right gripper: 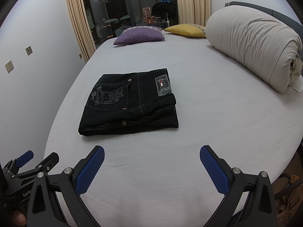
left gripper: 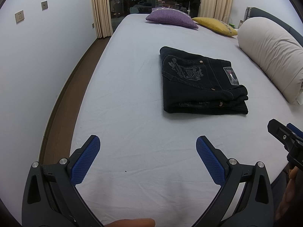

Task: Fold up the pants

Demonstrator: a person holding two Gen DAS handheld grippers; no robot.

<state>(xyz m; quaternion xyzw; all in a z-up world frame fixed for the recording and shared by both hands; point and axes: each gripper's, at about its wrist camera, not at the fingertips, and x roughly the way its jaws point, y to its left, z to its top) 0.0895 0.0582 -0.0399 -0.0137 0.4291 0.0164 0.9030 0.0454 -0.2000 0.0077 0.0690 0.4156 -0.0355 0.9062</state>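
Note:
Black jeans (left gripper: 200,81) lie folded into a compact rectangle on the pale bed sheet (left gripper: 142,102), back pocket embroidery and grey waist label facing up. They also show in the right wrist view (right gripper: 128,102). My left gripper (left gripper: 148,160) is open and empty, hovering over the sheet well short of the jeans, which lie ahead and to its right. My right gripper (right gripper: 152,167) is open and empty, a little short of the jeans' near edge. The right gripper's fingers (left gripper: 284,136) show at the left view's right edge, the left gripper's fingers (right gripper: 26,158) at the right view's lower left.
A rolled cream duvet (right gripper: 253,45) lies along the bed's right side. A purple cushion (right gripper: 141,35) and a yellow cushion (right gripper: 186,30) sit at the far end. The bed's left edge (left gripper: 89,87) drops to a dark floor strip beside a white wall. Curtains and a dark window stand beyond.

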